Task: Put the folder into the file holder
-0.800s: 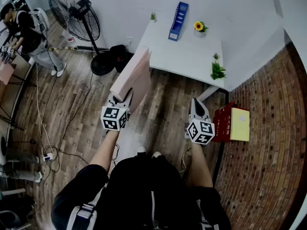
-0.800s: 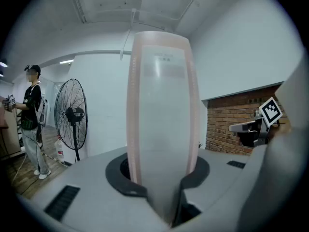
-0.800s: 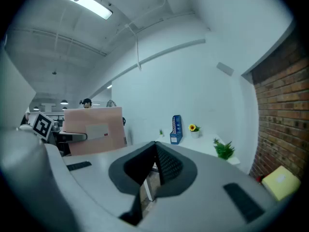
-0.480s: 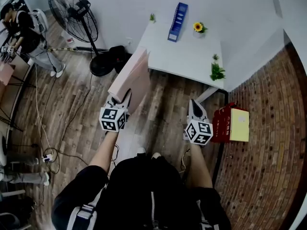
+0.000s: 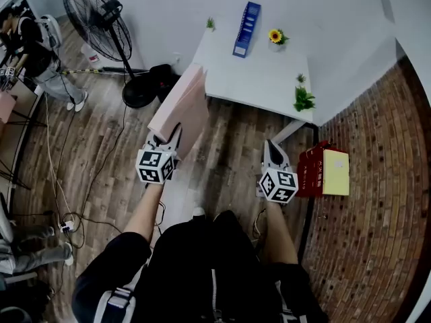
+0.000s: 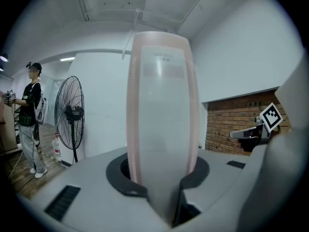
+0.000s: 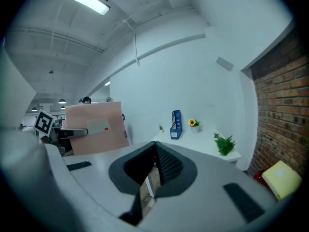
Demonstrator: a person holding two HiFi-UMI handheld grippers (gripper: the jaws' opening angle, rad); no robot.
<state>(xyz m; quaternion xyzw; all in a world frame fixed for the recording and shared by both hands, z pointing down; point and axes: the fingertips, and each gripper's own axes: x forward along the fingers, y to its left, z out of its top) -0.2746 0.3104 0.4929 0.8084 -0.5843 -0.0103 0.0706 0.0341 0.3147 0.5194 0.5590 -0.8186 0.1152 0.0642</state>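
A pink folder [image 5: 182,110] stands up from my left gripper [image 5: 165,142], which is shut on its lower edge. In the left gripper view the folder [image 6: 161,110] fills the middle, clamped between the jaws. The blue file holder [image 5: 246,20] stands upright at the far side of the white table [image 5: 262,79], well ahead of both grippers. My right gripper [image 5: 275,155] hangs over the wooden floor short of the table, shut with nothing in it. The right gripper view shows the folder [image 7: 94,127] to its left and the file holder [image 7: 175,124] ahead.
On the table are a sunflower pot [image 5: 276,37] beside the holder and a green plant [image 5: 303,99] near the right edge. A standing fan [image 5: 101,25] is at the left and a person [image 5: 30,46] beyond it. A red box with a yellow pad [image 5: 324,172] lies by the brick wall.
My left gripper and the folder have drifted slightly to the left. The right gripper has hardly moved.
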